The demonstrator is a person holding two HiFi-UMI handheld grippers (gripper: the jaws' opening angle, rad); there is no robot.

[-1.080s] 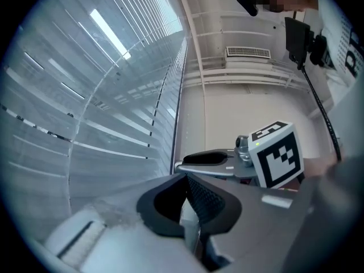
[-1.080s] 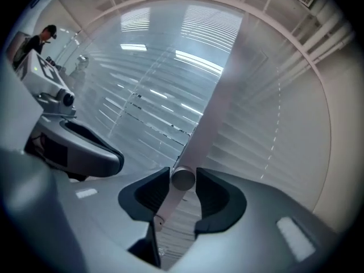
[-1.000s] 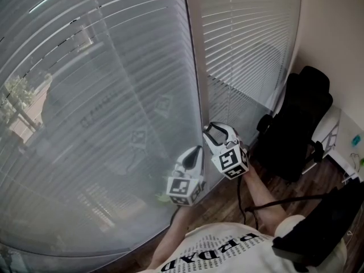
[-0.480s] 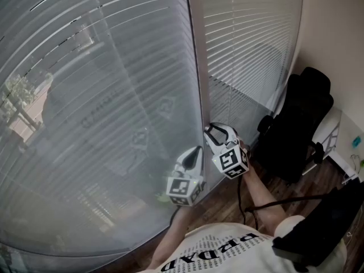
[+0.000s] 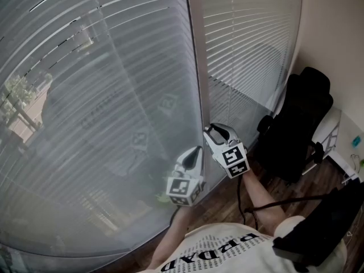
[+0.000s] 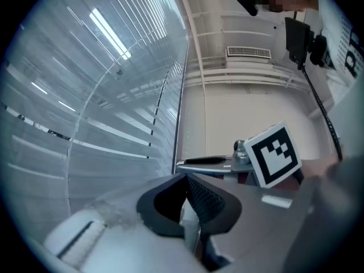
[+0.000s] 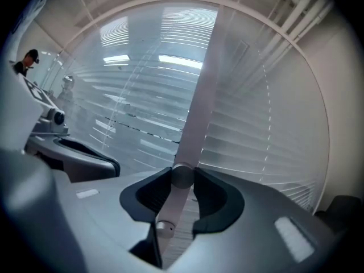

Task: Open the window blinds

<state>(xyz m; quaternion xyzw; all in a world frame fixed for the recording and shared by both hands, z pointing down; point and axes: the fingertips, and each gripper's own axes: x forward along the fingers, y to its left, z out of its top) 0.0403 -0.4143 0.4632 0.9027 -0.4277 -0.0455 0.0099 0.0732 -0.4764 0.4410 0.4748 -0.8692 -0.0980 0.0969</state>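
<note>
Two slatted blinds cover the windows: a wide left blind (image 5: 108,101) and a narrower right blind (image 5: 250,38), with a pale frame post (image 5: 196,67) between them. My right gripper (image 5: 211,131) points level at the post, shut on the grey blind wand (image 7: 181,187), which hangs down between its pads. My left gripper (image 5: 196,151) is just beside it, lower and to the left, by the left blind's edge. Its jaws are shut with the pads' tips meeting (image 6: 186,178), and I see nothing held. The right gripper (image 6: 207,162) shows in the left gripper view.
A black office chair (image 5: 301,118) stands close at the right, against the wall corner. Dark wood floor (image 5: 227,203) lies below the window. A black cable (image 5: 284,201) trails toward a dark object (image 5: 324,226) at the lower right. A white desk edge (image 5: 341,147) sits at the far right.
My right gripper has rolled a little about its own axis on the wand, so its marker cube has turned. The left gripper stayed where it was.
</note>
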